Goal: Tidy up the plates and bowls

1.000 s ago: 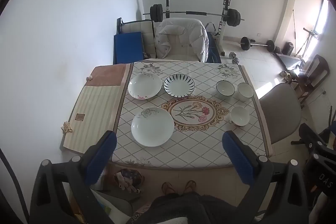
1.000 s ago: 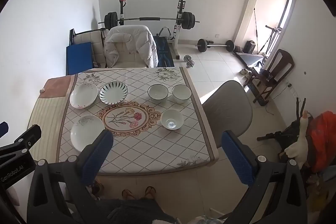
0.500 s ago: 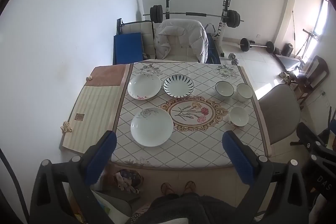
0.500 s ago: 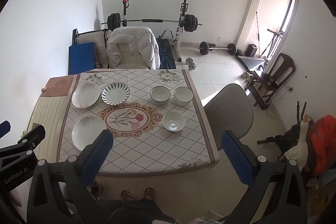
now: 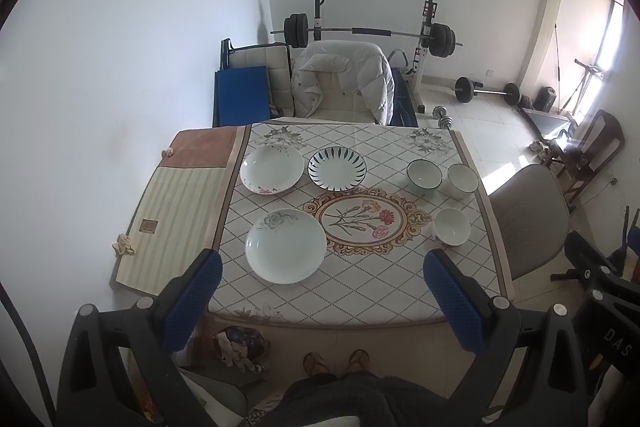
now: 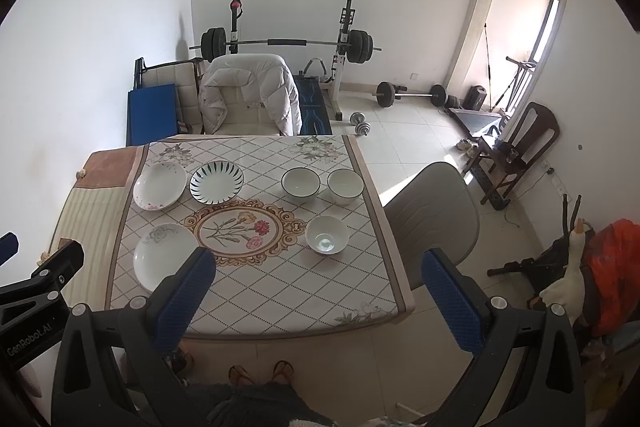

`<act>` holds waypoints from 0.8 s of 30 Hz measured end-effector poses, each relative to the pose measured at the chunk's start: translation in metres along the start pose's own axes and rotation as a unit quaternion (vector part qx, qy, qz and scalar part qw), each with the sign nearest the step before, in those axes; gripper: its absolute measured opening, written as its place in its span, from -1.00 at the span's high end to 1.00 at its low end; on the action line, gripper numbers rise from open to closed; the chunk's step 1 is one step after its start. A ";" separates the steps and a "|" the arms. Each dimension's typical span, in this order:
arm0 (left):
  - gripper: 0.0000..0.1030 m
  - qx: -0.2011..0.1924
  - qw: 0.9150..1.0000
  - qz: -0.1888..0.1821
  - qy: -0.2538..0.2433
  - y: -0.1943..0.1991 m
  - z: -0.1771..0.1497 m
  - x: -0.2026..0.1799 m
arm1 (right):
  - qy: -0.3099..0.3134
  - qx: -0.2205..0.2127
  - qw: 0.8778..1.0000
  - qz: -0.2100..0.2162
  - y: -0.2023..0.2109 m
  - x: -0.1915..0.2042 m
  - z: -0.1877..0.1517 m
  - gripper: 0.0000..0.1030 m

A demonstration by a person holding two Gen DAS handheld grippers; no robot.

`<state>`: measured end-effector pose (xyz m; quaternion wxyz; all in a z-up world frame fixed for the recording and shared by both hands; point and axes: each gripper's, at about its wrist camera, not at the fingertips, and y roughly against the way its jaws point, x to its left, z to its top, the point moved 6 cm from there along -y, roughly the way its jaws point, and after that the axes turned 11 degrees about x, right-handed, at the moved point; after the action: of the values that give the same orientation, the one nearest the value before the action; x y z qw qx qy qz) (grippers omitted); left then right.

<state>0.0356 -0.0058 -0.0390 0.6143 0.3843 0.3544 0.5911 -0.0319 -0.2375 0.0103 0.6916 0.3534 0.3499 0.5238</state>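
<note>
On the table's patterned cloth (image 5: 360, 279) lie three plates: a white plate with a grey flower (image 5: 285, 245) at the near left, a pink-flowered plate (image 5: 272, 169) at the far left, and a blue-striped plate (image 5: 337, 168) beside it. Three bowls stand at the right: a dark-rimmed bowl (image 5: 424, 175), a white bowl (image 5: 462, 179) and a nearer white bowl (image 5: 451, 227). The same six pieces show in the right wrist view, among them the near plate (image 6: 162, 255) and near bowl (image 6: 326, 234). My left gripper (image 5: 320, 297) and right gripper (image 6: 318, 295) are open, empty, high above the table's near edge.
A grey chair (image 6: 432, 223) stands at the table's right side. A chair with a white jacket (image 5: 342, 83) is at the far side. A striped mat (image 5: 176, 211) lies left of the table, along the wall. Weight equipment (image 5: 368, 35) stands behind.
Both views have shifted slightly; the table sits a little lower and left in the frames. No plate or bowl has moved. Both grippers stay open.
</note>
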 end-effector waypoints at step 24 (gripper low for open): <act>-1.00 -0.003 1.000 -0.006 -0.008 -0.002 -0.004 -0.003 | -0.001 0.002 1.000 0.005 -0.001 0.002 -0.001 -1.00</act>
<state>0.0329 -0.0082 -0.0428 0.6216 0.3852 0.3499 0.5855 -0.0317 -0.2357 0.0089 0.6886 0.3570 0.3489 0.5260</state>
